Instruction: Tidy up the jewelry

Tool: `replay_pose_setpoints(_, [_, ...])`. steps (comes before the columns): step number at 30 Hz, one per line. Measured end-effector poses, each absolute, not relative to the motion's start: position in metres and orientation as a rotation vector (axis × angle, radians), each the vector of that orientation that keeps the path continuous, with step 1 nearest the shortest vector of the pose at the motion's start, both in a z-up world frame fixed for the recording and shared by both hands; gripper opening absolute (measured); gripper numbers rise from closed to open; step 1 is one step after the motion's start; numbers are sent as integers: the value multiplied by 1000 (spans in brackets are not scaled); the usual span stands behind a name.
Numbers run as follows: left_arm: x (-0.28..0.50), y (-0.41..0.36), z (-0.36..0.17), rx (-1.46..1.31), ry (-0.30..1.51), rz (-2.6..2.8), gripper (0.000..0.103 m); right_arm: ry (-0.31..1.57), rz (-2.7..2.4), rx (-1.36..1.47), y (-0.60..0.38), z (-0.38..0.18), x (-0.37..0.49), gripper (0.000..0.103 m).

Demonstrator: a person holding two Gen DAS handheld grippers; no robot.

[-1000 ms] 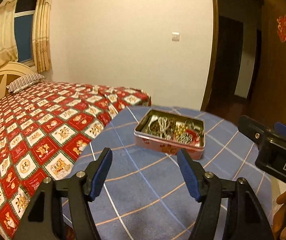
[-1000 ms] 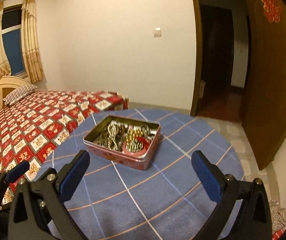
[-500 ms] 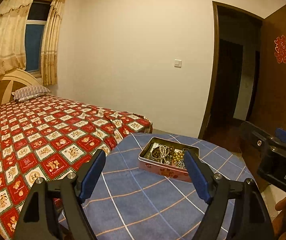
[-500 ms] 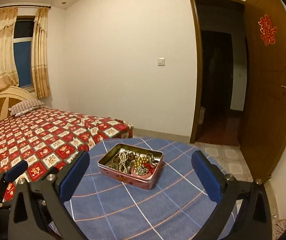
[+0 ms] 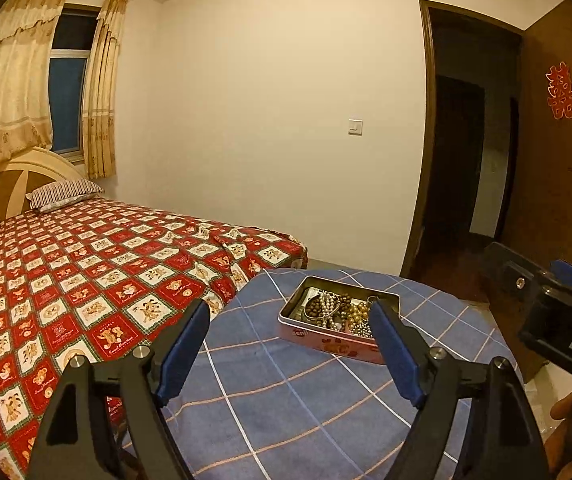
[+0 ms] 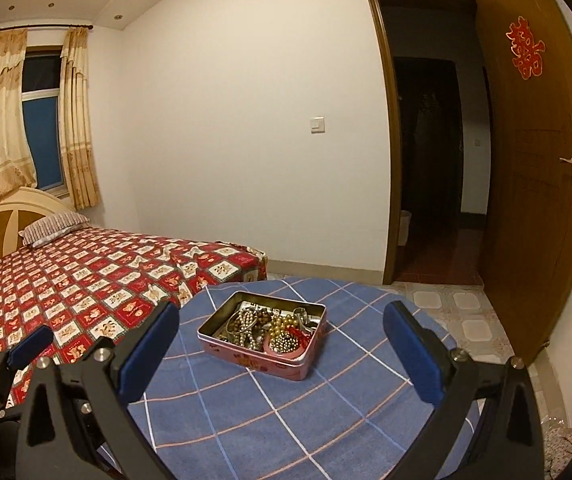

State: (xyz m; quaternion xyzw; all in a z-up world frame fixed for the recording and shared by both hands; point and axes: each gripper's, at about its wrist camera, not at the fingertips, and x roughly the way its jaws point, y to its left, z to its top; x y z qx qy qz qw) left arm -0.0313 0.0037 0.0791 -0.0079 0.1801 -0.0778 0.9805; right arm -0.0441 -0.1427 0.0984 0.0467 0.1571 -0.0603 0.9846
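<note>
Holding both grippers wide open and empty, left and right, short of the tin at lower centre on the table. I'd bring one gripper in low over the beads and close on a single strand, since tangled strands may lift together.

Jewelry in tin on table (bed left).

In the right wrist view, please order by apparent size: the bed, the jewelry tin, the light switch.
1. bed
2. jewelry tin
3. light switch
The switch is farther away, so it looks even smaller.
</note>
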Motion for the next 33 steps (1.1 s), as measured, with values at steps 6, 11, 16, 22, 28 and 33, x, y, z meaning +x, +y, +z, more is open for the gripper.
replay_pose_setpoints(6, [-32, 3, 80, -7, 366, -148, 82, 311, -126, 99, -144, 99, -47, 103])
replay_pose_setpoints(11, [-32, 3, 81, 3, 361, -135, 82, 308, -128, 102, -146, 99, -48, 103])
replay_pose_setpoints(16, [-32, 1, 81, 10, 363, -130, 82, 310, -131, 105, -148, 98, -48, 103])
replay_pose_setpoints(22, [-34, -1, 82, 20, 356, -122, 82, 314, -133, 113, -152, 99, -49, 103])
replay_pose_setpoints(28, [-33, -1, 83, 22, 358, -122, 82, 318, -132, 111, -153, 100, -47, 103])
replay_pose_setpoints(33, [-33, -1, 83, 22, 358, -120, 82, 319, -130, 112, -154, 99, -45, 103])
